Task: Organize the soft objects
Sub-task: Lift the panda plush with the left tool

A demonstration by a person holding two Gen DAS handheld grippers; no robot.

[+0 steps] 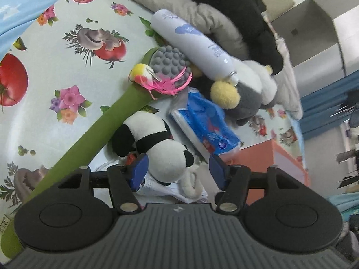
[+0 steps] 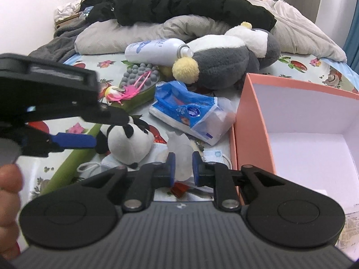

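A small panda plush [image 1: 161, 148] lies on the patterned bedsheet, also in the right wrist view [image 2: 128, 141]. My left gripper [image 1: 177, 170] is open, its blue fingers on either side of the panda's head without closing on it. My right gripper [image 2: 181, 165] is shut on a translucent white soft object [image 2: 179, 150], low over the clutter. A grey and white penguin plush [image 2: 228, 60] lies further back. A pink box [image 2: 253, 121] with a white inside stands open on the right.
A blue tissue pack [image 2: 190, 112], a white bottle [image 2: 157, 49], a green massage brush [image 1: 107, 123] with a pink feather toy [image 1: 161, 83], face masks [image 2: 213, 154], and piled bedding with a black jacket [image 2: 179, 2] behind.
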